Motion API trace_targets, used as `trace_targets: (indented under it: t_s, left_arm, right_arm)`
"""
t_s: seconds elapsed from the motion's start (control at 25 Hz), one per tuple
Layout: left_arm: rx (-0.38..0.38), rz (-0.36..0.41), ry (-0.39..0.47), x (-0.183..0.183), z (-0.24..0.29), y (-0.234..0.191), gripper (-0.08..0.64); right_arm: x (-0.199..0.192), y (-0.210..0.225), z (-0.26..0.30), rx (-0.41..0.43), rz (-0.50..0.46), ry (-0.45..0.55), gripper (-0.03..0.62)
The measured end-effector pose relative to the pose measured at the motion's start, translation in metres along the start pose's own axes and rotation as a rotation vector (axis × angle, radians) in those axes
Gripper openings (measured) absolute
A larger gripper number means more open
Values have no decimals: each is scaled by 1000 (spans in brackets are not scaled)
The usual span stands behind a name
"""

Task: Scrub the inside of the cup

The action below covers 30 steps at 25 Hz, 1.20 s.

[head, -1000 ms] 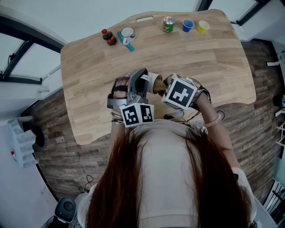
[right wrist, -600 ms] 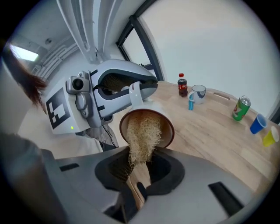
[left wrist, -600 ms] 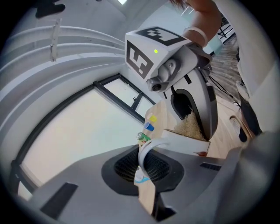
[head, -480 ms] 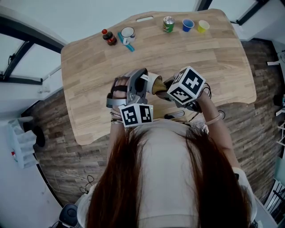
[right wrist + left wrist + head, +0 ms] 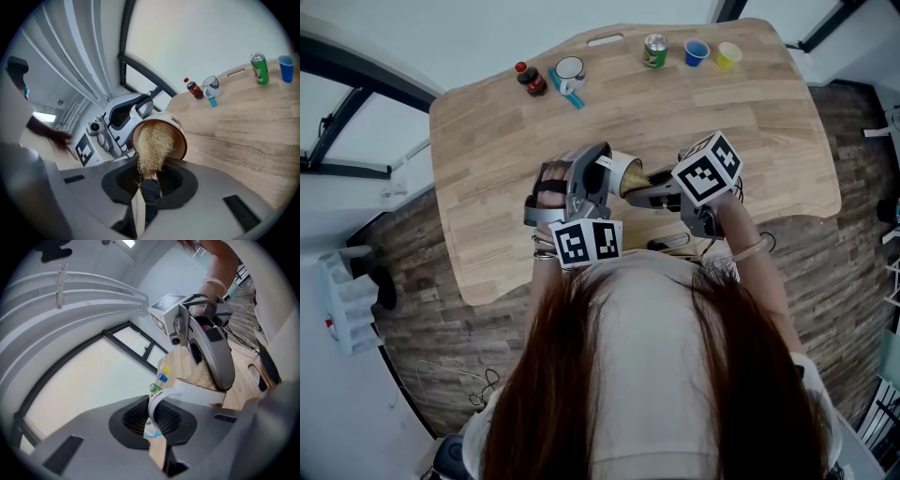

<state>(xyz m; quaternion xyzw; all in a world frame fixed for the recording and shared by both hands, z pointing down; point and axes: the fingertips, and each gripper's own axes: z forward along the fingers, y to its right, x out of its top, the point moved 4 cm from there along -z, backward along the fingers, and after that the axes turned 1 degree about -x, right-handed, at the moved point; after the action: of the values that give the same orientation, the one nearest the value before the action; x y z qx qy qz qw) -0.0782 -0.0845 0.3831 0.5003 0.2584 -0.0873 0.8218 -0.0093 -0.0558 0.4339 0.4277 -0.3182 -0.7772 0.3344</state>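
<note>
A white cup [image 5: 622, 174] with a brown inside is held above the table's near side, tipped on its side with its mouth to the right. My left gripper [image 5: 596, 180] is shut on the cup's white handle [image 5: 160, 401]. My right gripper [image 5: 660, 194] is shut on a straw-coloured fibre scrubber [image 5: 152, 147]. The scrubber's end reaches into the cup's mouth [image 5: 180, 137]. In the left gripper view the scrubber [image 5: 204, 376] fills the cup's opening below the right gripper's grey body [image 5: 213, 352]. In the right gripper view the left gripper [image 5: 121, 115] shows behind the cup.
Along the wooden table's [image 5: 750, 141] far edge stand a dark soda bottle [image 5: 528, 79], a white mug [image 5: 569, 69] with a blue item beside it, a green can [image 5: 654, 51], a blue cup [image 5: 696, 52] and a yellow cup [image 5: 728, 55]. The person's head fills the view's bottom.
My right gripper has swung to the right and turned, its marker cube now farther from the cup. The left gripper and the cup have stayed in place.
</note>
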Motion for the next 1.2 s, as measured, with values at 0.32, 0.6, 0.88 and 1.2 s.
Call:
trace_targets:
  t_s: [0.32,0.6,0.88,1.2]
  left_arm:
    - [18,-10,12,0,-1,-3,24]
    - [35,-26,21,1,-2,-7,24]
    - [60,-44,35,1,-4,-11,23]
    - [89,-50,39,2,-2,-15,23]
  right_arm:
    - [3,0,-1,148,147,124,86]
    - [10,-4,-5,243,215,221,84]
    - [15,-5,-6,333,281,312,80]
    - [18,-3,-9,433,385,412,79]
